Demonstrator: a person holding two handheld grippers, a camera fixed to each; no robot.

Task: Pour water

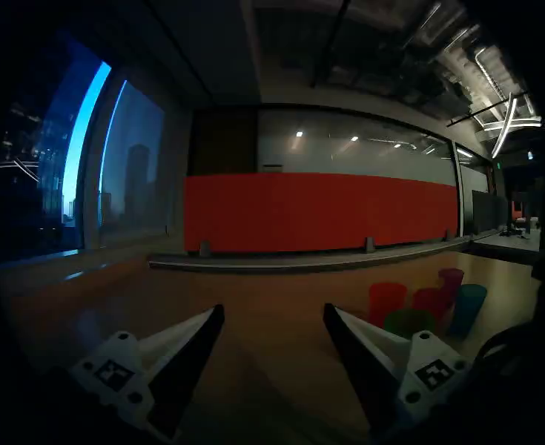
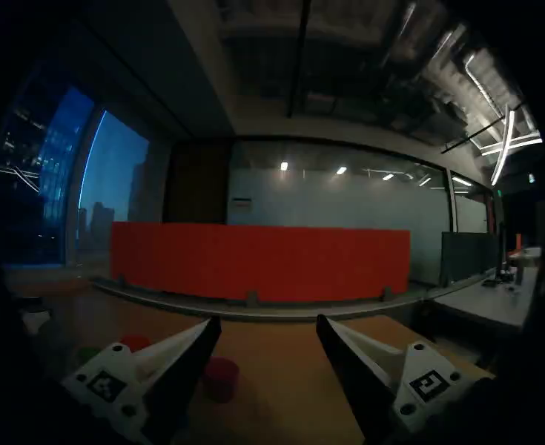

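Cups stand upright in a tight cluster on the wooden table, to the right of the left tongs. They are plain tumblers in orange, green, red, maroon and teal, dimly lit. The left tongs are apart and empty, and the right tongs likewise. A dark red cup sits beside the right tongs' left finger.
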